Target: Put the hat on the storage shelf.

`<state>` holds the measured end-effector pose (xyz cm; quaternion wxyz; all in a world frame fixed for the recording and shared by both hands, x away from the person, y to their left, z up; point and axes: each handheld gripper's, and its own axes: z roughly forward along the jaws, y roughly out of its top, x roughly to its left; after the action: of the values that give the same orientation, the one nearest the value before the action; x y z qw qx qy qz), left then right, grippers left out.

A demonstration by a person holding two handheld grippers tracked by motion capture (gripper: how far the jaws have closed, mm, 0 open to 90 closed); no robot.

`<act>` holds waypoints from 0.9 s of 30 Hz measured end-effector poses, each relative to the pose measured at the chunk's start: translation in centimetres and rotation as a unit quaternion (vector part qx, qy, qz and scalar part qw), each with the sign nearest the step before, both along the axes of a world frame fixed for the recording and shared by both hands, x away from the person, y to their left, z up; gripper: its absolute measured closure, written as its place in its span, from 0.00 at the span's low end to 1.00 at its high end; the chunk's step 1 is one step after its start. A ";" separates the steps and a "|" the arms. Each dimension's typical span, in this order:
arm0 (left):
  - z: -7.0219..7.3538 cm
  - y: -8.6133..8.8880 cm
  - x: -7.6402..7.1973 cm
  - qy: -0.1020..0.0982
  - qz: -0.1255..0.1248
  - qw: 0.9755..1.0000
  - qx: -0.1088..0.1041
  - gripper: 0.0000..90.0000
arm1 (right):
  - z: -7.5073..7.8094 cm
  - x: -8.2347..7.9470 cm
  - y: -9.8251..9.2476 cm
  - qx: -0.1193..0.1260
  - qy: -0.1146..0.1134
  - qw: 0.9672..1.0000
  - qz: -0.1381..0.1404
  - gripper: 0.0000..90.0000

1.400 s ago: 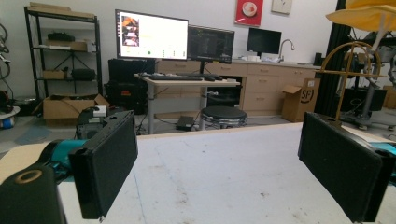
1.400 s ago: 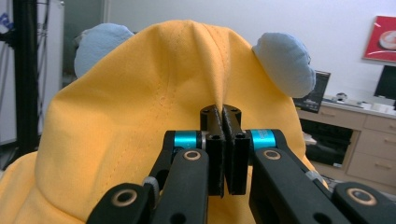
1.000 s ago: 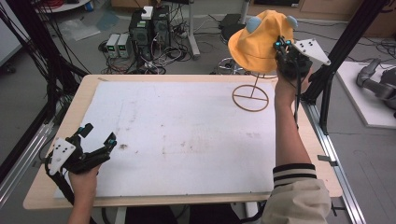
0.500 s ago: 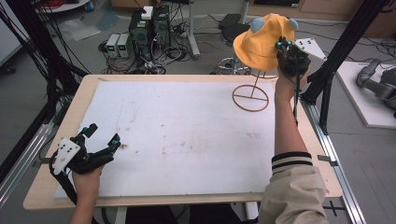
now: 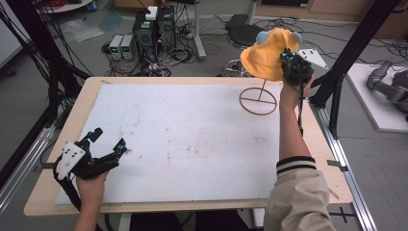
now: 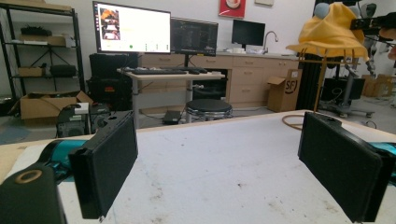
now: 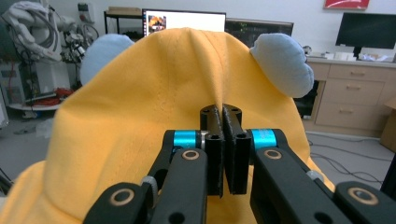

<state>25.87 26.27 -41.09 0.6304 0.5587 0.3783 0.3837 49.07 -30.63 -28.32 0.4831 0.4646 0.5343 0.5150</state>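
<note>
Yellow hat (image 5: 266, 57) pinched by right gripper (image 5: 290, 61) jaws, left gripper (image 5: 108, 145) jaws apart

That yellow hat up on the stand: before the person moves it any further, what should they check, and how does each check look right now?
1. Right gripper pinches the hat: ok, jaws shut on a fold of cloth.
2. Pinch deep enough to hold: cannot tell.
3. Hat free of the stand: cannot tell; in the left gripper view the brim sits at the stand's top.
4. Table has bare room for the hat: ok.
5. Left gripper out of the way: ok, open, at the table's near left.
</note>
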 end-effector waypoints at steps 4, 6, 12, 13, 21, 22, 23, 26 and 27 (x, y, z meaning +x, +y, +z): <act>0.0 0.0 0.0 0.002 0.001 1.000 -0.002 0.14 | -0.1 -0.2 0.0 -0.003 -0.007 1.000 0.003 0.98; 0.0 0.0 0.0 0.002 0.001 1.000 -0.002 0.14 | -0.1 -0.2 0.0 -0.002 -0.008 1.000 0.005 0.96; 0.1 0.0 -0.1 -0.001 0.000 1.000 -0.002 0.14 | 0.2 -0.5 -0.1 0.016 -0.018 0.999 -0.029 0.65; 0.1 0.0 -0.1 -0.001 0.000 1.000 -0.003 0.14 | 0.4 -0.8 -0.3 0.022 -0.026 0.999 -0.035 0.60; 0.1 -0.1 -0.1 -0.003 0.000 1.000 -0.005 0.14 | 1.7 -2.5 -0.1 0.010 -0.067 0.997 -0.029 0.34; 0.2 -0.1 -0.1 -0.004 0.000 1.000 -0.006 0.14 | 1.9 -2.8 0.1 0.004 -0.068 0.997 -0.026 0.31; 0.2 -0.1 -0.1 -0.004 0.000 1.000 -0.006 0.14 | 1.9 -3.0 0.3 0.004 -0.066 0.998 -0.024 0.29; 0.2 0.0 0.0 -0.003 0.002 1.000 -0.008 0.14 | 2.3 -3.6 0.7 -0.009 -0.068 0.998 -0.005 0.24; 0.2 0.0 0.0 -0.003 0.003 1.000 -0.007 0.14 | 2.4 -3.8 0.9 -0.007 -0.066 0.998 -0.001 0.24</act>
<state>25.92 26.31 -40.89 0.6346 0.5516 0.3808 0.3848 45.25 -29.77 -25.95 0.5210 0.4265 0.5048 0.5402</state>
